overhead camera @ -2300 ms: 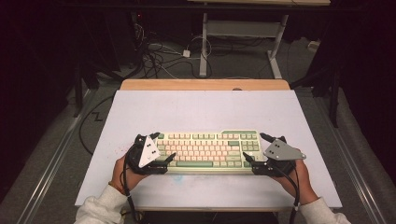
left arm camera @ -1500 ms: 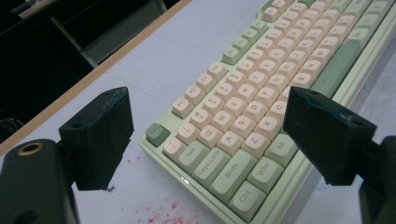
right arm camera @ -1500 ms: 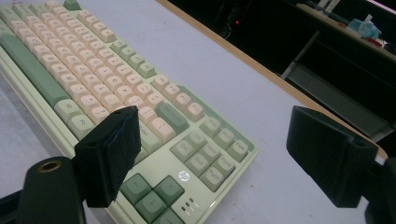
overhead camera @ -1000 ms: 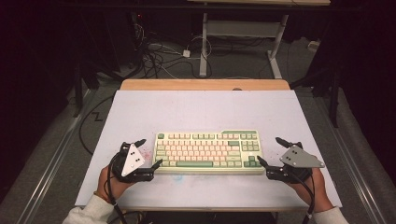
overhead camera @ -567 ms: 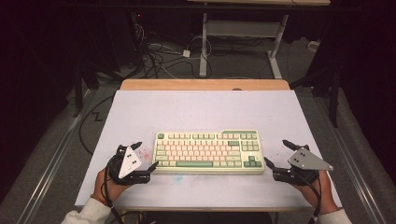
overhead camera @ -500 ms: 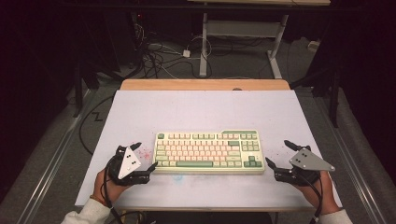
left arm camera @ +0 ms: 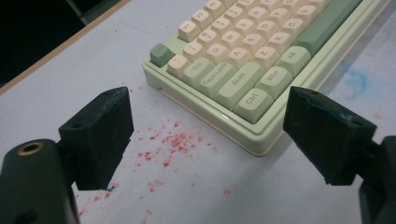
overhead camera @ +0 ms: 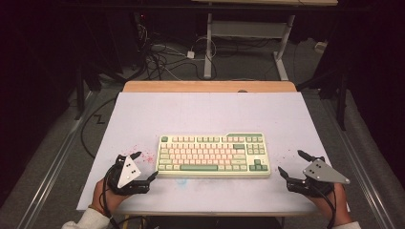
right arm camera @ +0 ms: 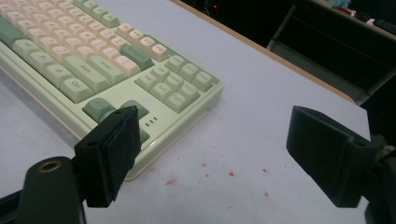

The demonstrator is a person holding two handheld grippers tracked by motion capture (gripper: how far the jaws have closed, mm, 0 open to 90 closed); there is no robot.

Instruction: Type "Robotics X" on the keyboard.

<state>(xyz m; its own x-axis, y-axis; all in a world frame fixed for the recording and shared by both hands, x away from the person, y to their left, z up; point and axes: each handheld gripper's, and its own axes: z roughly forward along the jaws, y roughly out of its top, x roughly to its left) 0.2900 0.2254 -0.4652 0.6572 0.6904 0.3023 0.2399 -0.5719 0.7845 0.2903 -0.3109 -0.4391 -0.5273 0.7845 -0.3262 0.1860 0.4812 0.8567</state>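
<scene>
Keyboard point(left arm camera: 261, 60) keys read "Shift", "Ctrl", probably "Win".

Smooth plastic keyboard point(overhead camera: 213, 155) on a matt, red-speckled white table point(overhead camera: 210, 112).

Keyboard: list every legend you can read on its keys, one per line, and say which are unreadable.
All on the keyboard, left gripper view:
"Ctrl" on the near corner key
"Win" on the key beside it
"Alt" on the next key
"Shift" on the long key
"Caps Lock" on the key above
"Tab" on the key above that
"Q", "W", "A", "Z" on pink keys.
Remaining legends, and all in the high view, are too blurred.
</scene>
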